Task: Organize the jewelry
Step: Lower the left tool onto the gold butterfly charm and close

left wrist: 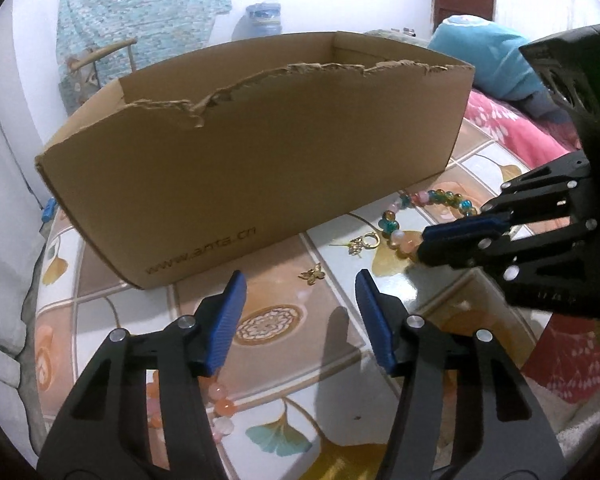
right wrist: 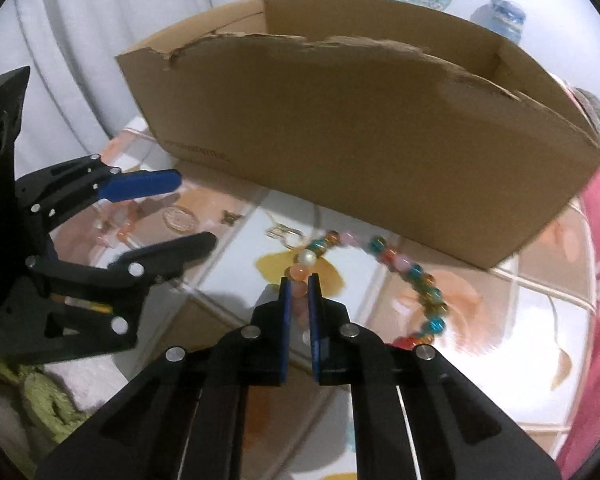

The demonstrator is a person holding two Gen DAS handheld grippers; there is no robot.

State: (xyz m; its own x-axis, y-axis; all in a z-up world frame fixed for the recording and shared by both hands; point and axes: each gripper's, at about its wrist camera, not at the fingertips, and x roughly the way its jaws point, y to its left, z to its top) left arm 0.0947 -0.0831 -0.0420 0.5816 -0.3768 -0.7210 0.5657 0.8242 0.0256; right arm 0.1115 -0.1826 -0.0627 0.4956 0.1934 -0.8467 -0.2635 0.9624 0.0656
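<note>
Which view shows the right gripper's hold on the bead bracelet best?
The right wrist view: the right gripper is shut on the bead bracelet, peach beads pinched between its pads. The left wrist view shows that gripper side-on, hiding the contact.

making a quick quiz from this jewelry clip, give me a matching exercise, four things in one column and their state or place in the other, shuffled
Things:
1. right gripper
2. left gripper
3. cardboard box
4. butterfly charm

States or places:
a. lying loose on the patterned tablecloth, ahead of open blue pads
b. top edge torn and ragged
c. jaws apart, nothing between them
d. closed on the beaded bracelet

Pairs: 1-d, 2-c, 3-b, 4-a
</note>
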